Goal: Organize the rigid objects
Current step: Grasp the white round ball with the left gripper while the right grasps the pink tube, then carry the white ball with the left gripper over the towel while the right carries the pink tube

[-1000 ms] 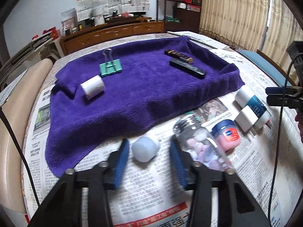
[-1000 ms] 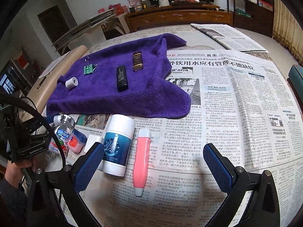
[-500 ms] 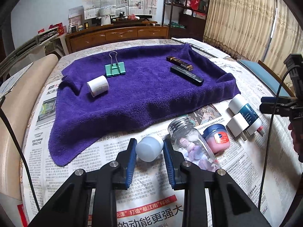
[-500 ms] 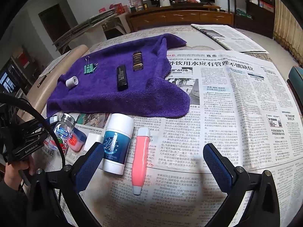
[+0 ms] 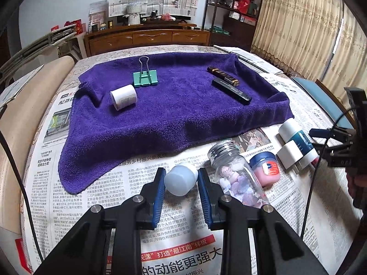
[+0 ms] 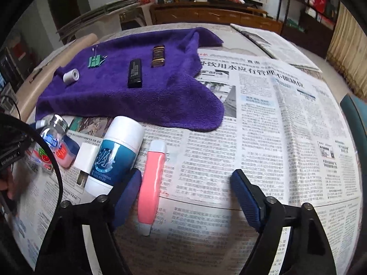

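Observation:
My left gripper (image 5: 181, 181) is shut on a small pale-blue capped bottle (image 5: 180, 180), held just above the newspaper in front of the purple towel (image 5: 179, 114). On the towel lie a white roll (image 5: 123, 96), a green binder clip (image 5: 145, 79), a black stick (image 5: 231, 91) and a brown-gold tube (image 5: 223, 75). My right gripper (image 6: 185, 188) is open over the newspaper. A pink tube (image 6: 151, 185) lies between its fingers, near the left finger, with a blue-white bottle (image 6: 117, 155) beside it.
On the newspaper right of my left gripper lie a clear jar with a metal lid (image 5: 236, 174), a pink Vaseline jar (image 5: 266, 167) and a white plug (image 5: 290, 157). A folded newspaper (image 6: 275, 43) lies at the far right. A beige chair back (image 5: 20, 119) borders the left edge.
My left gripper has closed on the pale-blue bottle and lifted slightly. My right gripper has moved down and forward, so the pink tube now lies between its fingers.

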`<state>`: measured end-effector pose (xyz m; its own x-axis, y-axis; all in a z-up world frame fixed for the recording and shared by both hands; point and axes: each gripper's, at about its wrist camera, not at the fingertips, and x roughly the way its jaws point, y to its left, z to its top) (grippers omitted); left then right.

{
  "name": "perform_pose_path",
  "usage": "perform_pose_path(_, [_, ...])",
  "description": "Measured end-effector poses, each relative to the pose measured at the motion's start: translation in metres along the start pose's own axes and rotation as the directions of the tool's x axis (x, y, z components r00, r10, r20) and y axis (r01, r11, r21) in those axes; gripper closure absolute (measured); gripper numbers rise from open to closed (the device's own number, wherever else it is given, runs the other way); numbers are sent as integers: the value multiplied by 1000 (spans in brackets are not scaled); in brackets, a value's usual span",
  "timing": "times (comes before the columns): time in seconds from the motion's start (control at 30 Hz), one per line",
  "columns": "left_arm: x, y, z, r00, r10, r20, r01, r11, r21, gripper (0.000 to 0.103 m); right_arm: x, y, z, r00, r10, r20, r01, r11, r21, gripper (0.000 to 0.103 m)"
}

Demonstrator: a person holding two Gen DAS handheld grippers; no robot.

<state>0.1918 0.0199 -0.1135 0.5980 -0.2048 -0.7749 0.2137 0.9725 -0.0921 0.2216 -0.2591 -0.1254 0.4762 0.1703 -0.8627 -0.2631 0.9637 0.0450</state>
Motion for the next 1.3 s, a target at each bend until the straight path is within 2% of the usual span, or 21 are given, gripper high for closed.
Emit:
perform_pose_path(0.03, [0, 0, 0, 1000, 3, -1, -3, 1000, -2, 76, 0, 6, -1, 1000, -14, 6, 14, 1000, -19, 30])
perform_pose_path(0.1, [2, 0, -1, 1000, 12, -7, -12, 1000, -6, 76, -1, 15, -3, 999, -32, 27, 34, 998, -55, 44])
perform_pose_path(0.43, [3, 6, -5, 1000, -1, -14, 0, 998, -70, 76, -5, 28, -5, 999, -8, 46, 12, 997, -75, 86])
perform_pose_path(0.67, [1, 8, -6, 1000, -16, -16, 15, 996, -87, 76, -6, 21, -4, 999, 25, 41, -23, 999, -50, 87])
perform_pose_path(0.97, [-8, 10, -3, 1000, -14, 6, 14, 996, -88, 76, -12, 9, -1, 999, 9, 49, -8, 1000, -19, 87])
perform_pose_path(1.3, [-25, 13, 15, 999, -12, 41, 16, 996, -89, 76, -25, -1, 11, 996, 47, 77, -49, 998, 25, 87])
